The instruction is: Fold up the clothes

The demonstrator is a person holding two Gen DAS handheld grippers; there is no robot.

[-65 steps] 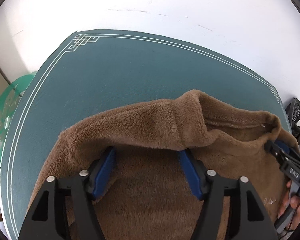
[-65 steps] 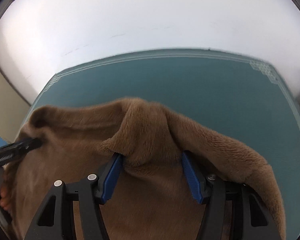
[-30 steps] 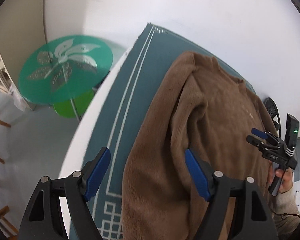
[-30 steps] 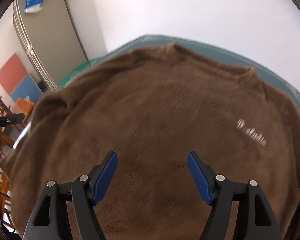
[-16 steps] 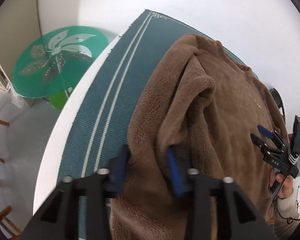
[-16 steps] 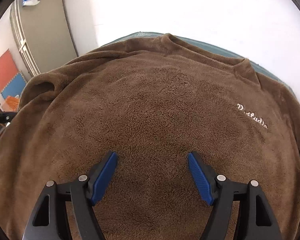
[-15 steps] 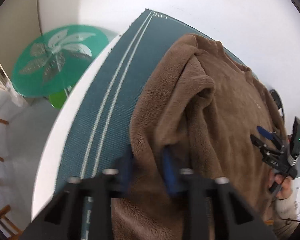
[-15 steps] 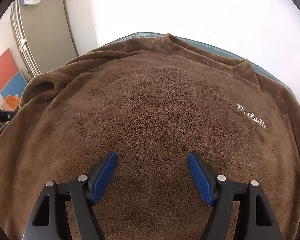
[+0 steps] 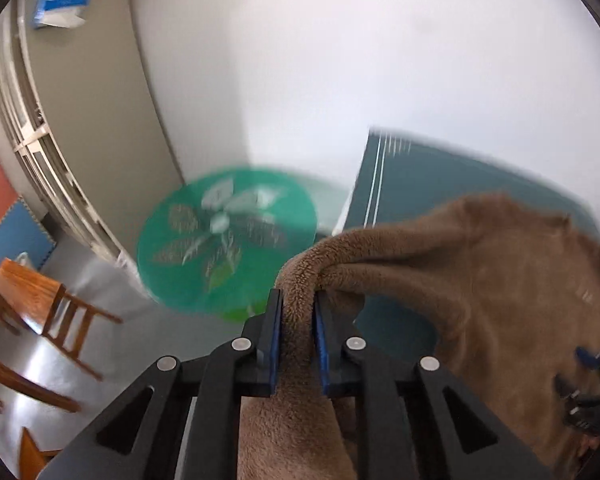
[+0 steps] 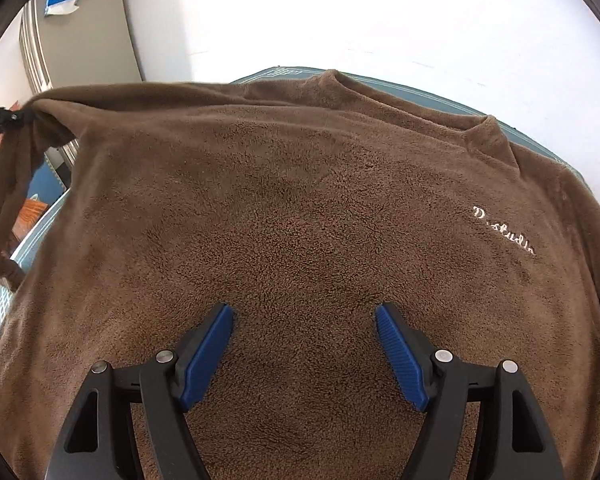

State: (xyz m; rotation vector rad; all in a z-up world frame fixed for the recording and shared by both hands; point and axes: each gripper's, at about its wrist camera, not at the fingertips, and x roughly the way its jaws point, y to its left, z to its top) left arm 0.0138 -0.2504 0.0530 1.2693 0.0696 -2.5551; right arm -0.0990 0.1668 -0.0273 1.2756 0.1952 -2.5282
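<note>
- Round green table (image 9: 226, 236) with pale leaf pattern, ahead and left of the left gripper, blurred.
- Dark teal mat (image 9: 420, 176) with white border lines, ahead and right of it.
- Wooden chair (image 9: 40, 304), far left, on grey floor.
- White wall (image 10: 340, 12) beyond the right gripper; grey cabinet (image 10: 88, 36) at upper left (boxes on top, contents unreadable).

A plain room, home or office I cannot tell. White walls surround a desk (image 9: 452, 168) covered by a dark green mat with white border lines. At nine o'clock in the left wrist view stand a round green table (image 9: 224, 236), wooden chairs (image 9: 60, 312) on a grey floor and coloured foam mats (image 9: 8, 220).
</note>
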